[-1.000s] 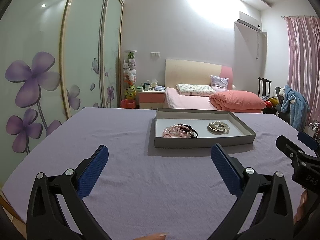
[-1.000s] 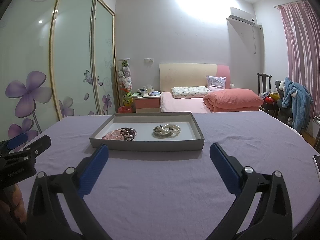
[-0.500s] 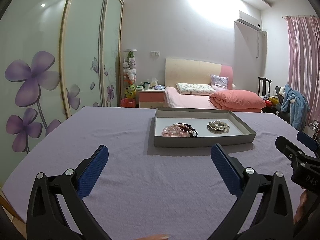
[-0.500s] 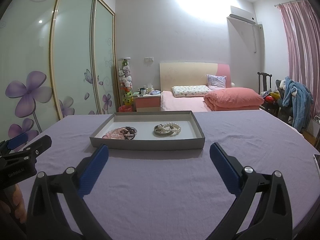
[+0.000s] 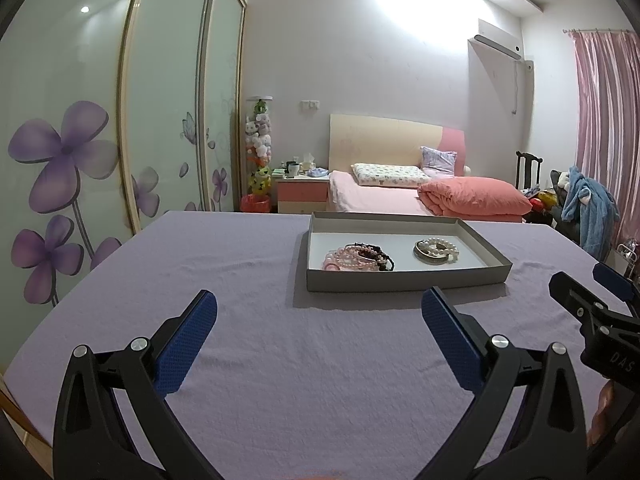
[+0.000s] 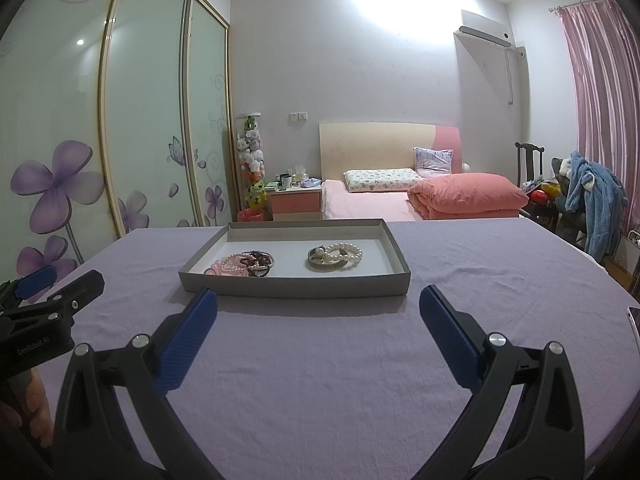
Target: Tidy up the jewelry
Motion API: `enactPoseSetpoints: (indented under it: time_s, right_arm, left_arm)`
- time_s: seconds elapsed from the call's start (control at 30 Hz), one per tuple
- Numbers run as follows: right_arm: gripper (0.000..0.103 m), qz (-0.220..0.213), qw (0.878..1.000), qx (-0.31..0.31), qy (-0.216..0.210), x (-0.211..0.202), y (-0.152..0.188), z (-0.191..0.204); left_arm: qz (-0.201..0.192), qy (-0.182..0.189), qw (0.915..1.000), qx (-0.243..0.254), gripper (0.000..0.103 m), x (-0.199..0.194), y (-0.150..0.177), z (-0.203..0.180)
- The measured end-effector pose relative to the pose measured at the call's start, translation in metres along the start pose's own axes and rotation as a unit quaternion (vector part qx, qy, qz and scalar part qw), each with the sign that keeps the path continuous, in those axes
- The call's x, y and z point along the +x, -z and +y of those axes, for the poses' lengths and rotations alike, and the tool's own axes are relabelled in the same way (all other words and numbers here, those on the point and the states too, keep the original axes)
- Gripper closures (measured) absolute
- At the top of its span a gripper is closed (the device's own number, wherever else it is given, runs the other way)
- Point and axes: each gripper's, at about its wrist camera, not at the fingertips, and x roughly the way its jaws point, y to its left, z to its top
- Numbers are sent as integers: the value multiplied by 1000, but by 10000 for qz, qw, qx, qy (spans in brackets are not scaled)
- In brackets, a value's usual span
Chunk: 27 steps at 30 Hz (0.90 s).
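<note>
1. Left wrist view: ahead of my left tool the lavender-covered counter spreads wide, bare cloth between the blue pads and the things beyond.
2. Past my right tool sits the shallow grey tray, its near wall just beyond the pads; from the left tool it lies ahead and to the right.
3. Both tools are spread wide, pinching nothing, hovering over the cloth.
4. Inside the tray, left of my right tool's centre line, lies the pink bead bracelet tangled with a dark bead strand; they touch and overlap.
5. Nearly straight ahead of the right tool lies the pearl bracelet, resting on a metal bangle.
6. I judge the bead strands light, limp and slippery: they will sag and may drag neighbours along. I would pinch across a bunched run of beads, not a single bead.
7. The bangle looks stiff; I would take it across its rim, once the pearls are off it.
</note>
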Motion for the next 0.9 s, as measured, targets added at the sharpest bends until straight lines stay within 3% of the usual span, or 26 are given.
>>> enactPoseSetpoints:
  time_s: [0.9]
  right_arm:
    - [4,33,10000,-3,-8,2,4,4]
  left_arm:
    - [43,-8,10000,24,2,3,-1,-1]
